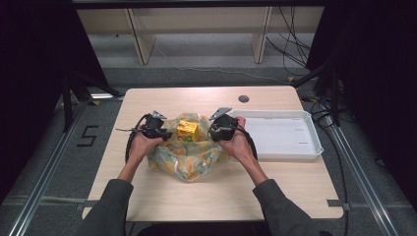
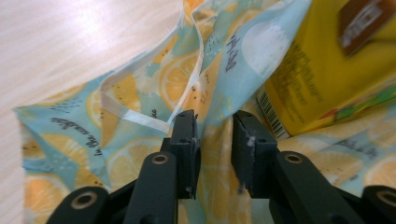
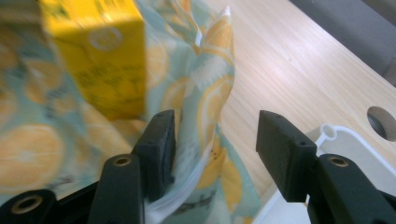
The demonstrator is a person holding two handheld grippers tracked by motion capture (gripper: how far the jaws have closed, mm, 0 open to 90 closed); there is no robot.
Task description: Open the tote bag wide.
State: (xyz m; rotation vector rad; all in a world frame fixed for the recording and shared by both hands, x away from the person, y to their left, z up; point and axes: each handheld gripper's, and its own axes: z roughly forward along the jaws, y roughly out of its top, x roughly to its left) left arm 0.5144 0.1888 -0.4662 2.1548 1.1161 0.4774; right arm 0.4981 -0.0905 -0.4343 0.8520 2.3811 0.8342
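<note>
Your two grippers flank one bag [image 1: 189, 155] printed with lemon slices, sitting mid-table [image 1: 275, 187], with one yellow carton [image 1: 187, 129] standing in its open mouth. Your left gripper [image 2: 214, 122] has its jaws narrowly parted with bag cloth and a white hem strip [image 2: 140, 119] between them; you cannot tell whether they pinch it. Your right gripper [image 3: 212, 128] is wide open, the bag's rim lying against its left jaw only. One white tray [image 1: 310, 147] lies just right of the bag, near the table's right edge. Bare tabletop stretches in front of the bag and behind it, where one round hole [image 1: 243, 98] sits.
</note>
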